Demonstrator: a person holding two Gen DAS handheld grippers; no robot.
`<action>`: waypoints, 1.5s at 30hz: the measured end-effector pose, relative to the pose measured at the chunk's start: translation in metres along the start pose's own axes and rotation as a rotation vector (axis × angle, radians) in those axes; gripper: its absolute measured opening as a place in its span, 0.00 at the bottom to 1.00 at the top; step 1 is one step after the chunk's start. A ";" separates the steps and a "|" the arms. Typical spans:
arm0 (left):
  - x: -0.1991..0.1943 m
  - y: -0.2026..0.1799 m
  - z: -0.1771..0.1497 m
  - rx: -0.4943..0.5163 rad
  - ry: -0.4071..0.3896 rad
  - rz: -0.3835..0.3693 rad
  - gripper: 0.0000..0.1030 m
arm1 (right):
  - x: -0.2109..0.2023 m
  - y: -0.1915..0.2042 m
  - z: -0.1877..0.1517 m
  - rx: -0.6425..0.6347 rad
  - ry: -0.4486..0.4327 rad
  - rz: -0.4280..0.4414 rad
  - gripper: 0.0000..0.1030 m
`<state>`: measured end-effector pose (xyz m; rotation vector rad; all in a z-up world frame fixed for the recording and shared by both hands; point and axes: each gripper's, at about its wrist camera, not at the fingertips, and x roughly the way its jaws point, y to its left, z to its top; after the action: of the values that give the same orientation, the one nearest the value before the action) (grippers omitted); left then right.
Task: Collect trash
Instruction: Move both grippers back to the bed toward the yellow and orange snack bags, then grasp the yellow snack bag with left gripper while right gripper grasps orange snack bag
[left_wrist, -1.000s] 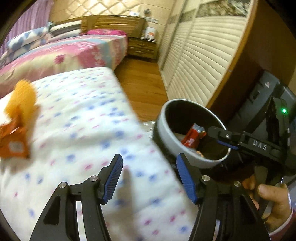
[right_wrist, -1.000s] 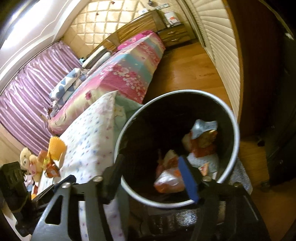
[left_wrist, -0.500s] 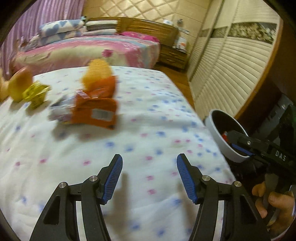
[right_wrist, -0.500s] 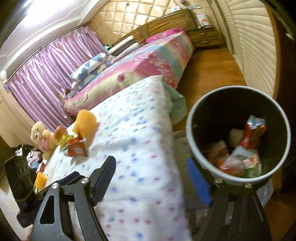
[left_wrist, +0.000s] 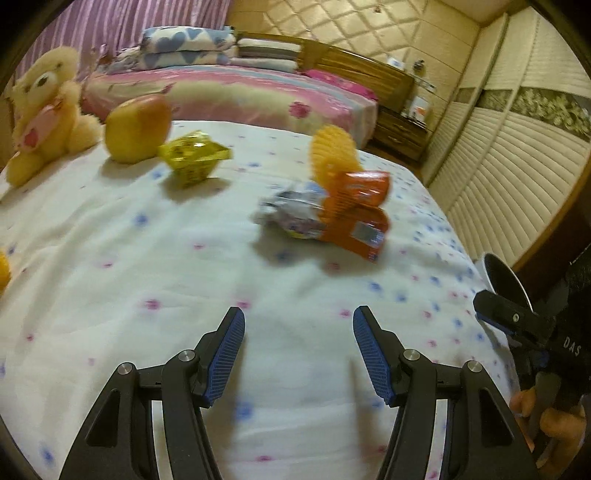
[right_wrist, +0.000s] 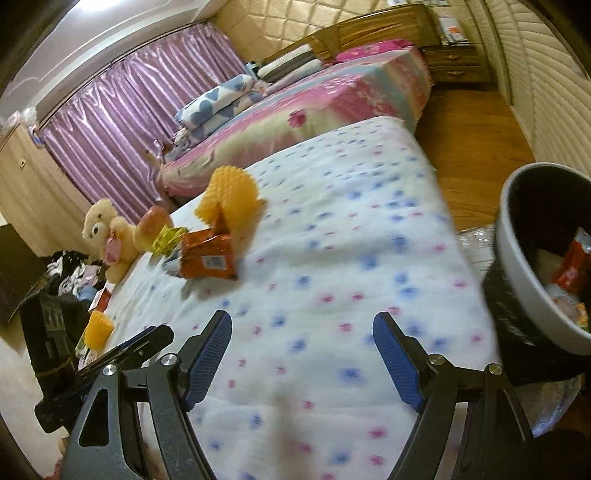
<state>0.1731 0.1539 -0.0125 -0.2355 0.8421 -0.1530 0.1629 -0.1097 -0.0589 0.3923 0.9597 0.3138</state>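
- My left hand-held gripper (left_wrist: 298, 352) hangs over the bed (left_wrist: 147, 258) with its jaws apart and nothing between them.
- My right hand-held gripper (right_wrist: 302, 363) stands wide and empty; its jaws have just been opening.
- The orange wrapper (left_wrist: 356, 218) lies ahead of the left hand-held gripper, slightly right, touching a silver wrapper (left_wrist: 291, 212) and a yellow spiky ball (left_wrist: 332, 151).
- A yellow wrapper (left_wrist: 194, 158) sits further ahead to the left, beside an apple (left_wrist: 136, 127) and a teddy bear (left_wrist: 44, 107).
- The bin (right_wrist: 543, 266) stands right of the right hand-held gripper, off the bed, with wrappers inside.
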 end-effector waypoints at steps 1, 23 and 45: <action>0.000 0.005 0.002 -0.008 -0.002 0.008 0.59 | 0.005 0.006 0.000 -0.009 0.006 0.008 0.78; 0.047 0.069 0.074 -0.005 -0.017 0.118 0.59 | 0.070 0.059 0.026 -0.165 0.074 0.054 0.77; 0.106 0.071 0.109 -0.006 -0.041 0.086 0.00 | 0.099 0.065 0.039 -0.168 0.110 0.093 0.08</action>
<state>0.3280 0.2141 -0.0375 -0.2072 0.8108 -0.0645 0.2434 -0.0170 -0.0814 0.2685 1.0161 0.5013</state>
